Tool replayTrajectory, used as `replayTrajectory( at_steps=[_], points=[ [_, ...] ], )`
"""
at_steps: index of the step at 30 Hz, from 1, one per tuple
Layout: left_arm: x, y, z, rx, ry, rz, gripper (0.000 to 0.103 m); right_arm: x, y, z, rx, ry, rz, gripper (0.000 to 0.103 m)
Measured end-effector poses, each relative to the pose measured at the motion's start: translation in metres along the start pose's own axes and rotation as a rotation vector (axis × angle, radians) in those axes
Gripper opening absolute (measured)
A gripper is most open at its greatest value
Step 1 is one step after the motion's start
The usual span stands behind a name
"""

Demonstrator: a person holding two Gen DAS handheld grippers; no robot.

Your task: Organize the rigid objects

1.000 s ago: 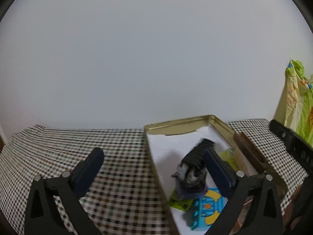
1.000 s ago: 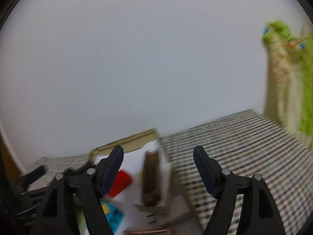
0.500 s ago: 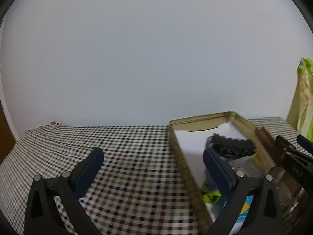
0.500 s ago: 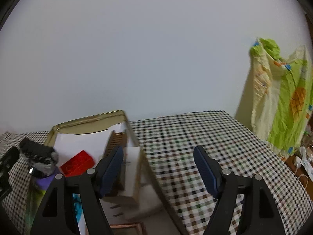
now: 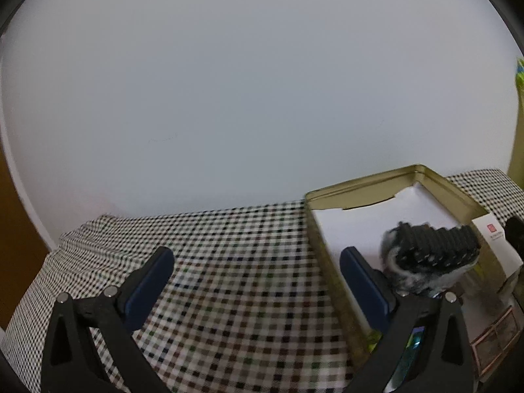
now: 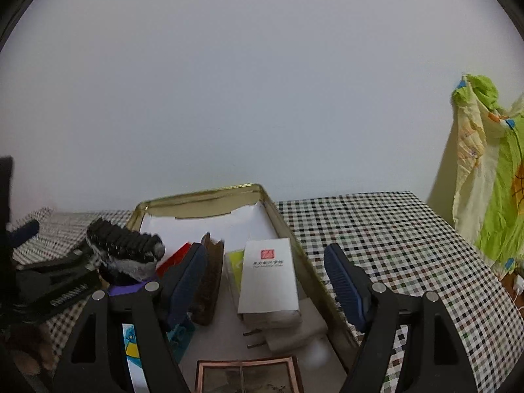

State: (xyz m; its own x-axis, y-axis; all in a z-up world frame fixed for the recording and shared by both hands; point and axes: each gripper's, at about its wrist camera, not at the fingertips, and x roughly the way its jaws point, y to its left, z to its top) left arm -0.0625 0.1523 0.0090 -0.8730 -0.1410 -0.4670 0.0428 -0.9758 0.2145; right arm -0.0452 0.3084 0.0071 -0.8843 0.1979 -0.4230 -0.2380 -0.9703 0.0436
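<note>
The right tool [image 6: 265,278] hangs with its jaws wide and nothing between the pads, low over the gold tin [image 6: 199,196] that sits toward the table's [image 6: 376,229] far edge. The white box [image 6: 268,275] lies directly ahead in the gap, its long axis running along the tool's line of sight, so the jaws already straddle its narrow sides. The left tool [image 5: 255,281] is also wide and empty, over bare checked cloth left of the tin; the black ridged object [image 5: 435,249] lies off its right pad. The right hand looks nearer the box.
</note>
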Motion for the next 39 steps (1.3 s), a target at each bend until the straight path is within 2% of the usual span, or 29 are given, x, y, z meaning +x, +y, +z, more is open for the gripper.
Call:
replayTrajectory(
  at_steps=[5, 12, 22, 33, 39],
  points=[
    [-0.001, -0.012, 0.001, 0.032, -0.017, -0.093, 0.102, 0.001, -0.006, 0.004, 0.047, -0.015, -0.014, 0.076],
    [-0.009, -0.014, -0.008, 0.034, -0.009, -0.108, 0.103, -0.003, -0.011, 0.002, 0.075, -0.055, -0.034, 0.076],
    [-0.027, 0.0, -0.019, -0.006, -0.032, -0.145, 0.102, -0.016, -0.019, -0.006, 0.128, -0.066, -0.066, 0.077],
    [-0.055, 0.016, -0.031, -0.025, -0.084, -0.177, 0.102, -0.04, 0.001, -0.015, 0.113, -0.142, -0.111, 0.077],
    [-0.07, 0.018, -0.036, -0.024, -0.109, -0.197, 0.103, -0.054, 0.005, -0.02, 0.128, -0.191, -0.149, 0.084]
  ],
)
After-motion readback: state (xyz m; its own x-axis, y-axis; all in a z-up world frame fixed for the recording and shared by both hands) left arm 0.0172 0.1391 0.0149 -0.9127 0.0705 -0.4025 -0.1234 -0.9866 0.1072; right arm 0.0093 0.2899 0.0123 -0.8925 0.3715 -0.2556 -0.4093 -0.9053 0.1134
